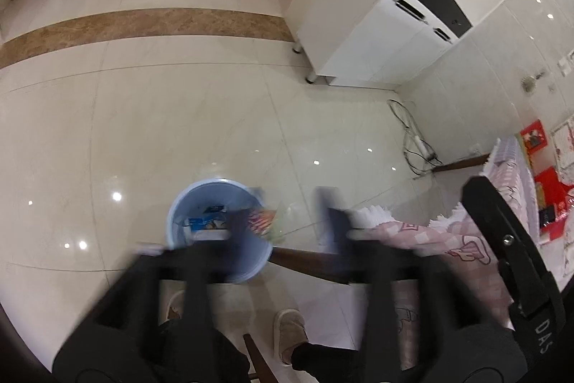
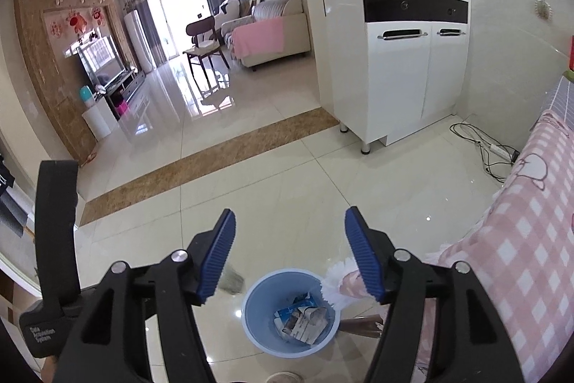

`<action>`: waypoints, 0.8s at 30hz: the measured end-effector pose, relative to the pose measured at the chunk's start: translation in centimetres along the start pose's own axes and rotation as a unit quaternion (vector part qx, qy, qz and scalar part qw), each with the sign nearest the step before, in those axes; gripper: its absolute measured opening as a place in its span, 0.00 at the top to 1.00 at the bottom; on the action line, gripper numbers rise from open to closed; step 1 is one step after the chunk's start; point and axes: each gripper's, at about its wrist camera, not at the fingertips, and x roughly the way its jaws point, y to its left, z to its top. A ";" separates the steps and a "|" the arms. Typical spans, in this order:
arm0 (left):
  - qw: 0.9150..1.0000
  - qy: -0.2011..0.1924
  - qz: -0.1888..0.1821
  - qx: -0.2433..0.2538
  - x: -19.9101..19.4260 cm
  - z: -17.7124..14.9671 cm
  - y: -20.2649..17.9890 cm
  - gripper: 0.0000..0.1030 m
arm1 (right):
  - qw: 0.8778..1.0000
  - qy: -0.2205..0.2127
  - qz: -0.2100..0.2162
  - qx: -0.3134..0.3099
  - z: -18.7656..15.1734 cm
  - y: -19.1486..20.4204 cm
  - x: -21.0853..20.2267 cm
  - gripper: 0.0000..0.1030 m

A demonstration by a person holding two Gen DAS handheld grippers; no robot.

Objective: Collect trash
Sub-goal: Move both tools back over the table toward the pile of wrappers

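Note:
A light blue trash bin (image 1: 201, 200) stands on the tiled floor beside the table; it also shows in the right wrist view (image 2: 258, 322). Crumpled paper and a blue-white wrapper (image 2: 301, 316) lie inside it. In the blurred left wrist view a colourful red-orange wrapper (image 1: 263, 219) hangs in the air at the bin's right rim, beside my left finger. My left gripper (image 1: 287, 214) is open, jaws wide apart, above the bin. My right gripper (image 2: 290, 250) is open and empty, high above the bin.
A table with a pink checked cloth (image 2: 520, 239) stands at the right, its dark wooden leg (image 1: 308, 261) next to the bin. A white cabinet (image 2: 394, 70) stands behind, with a power strip and cables (image 2: 495, 149) on the floor. My slippered feet (image 1: 288, 329) are below.

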 end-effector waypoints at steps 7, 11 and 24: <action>0.999 -0.032 0.004 0.017 -2.4 -0.1 -1.3 0.33 | 1.000 -0.009 -0.007 0.008 0.3 -0.3 -1.6 0.38; 0.998 -0.048 -0.004 0.034 -4.3 -0.5 -2.9 0.33 | 1.000 -0.021 -0.015 0.015 0.3 -1.2 -3.6 0.38; 0.985 -0.093 -0.048 0.137 -10.4 -5.0 -12.5 0.33 | 0.992 -0.082 -0.072 0.068 -2.4 -8.1 -14.4 0.36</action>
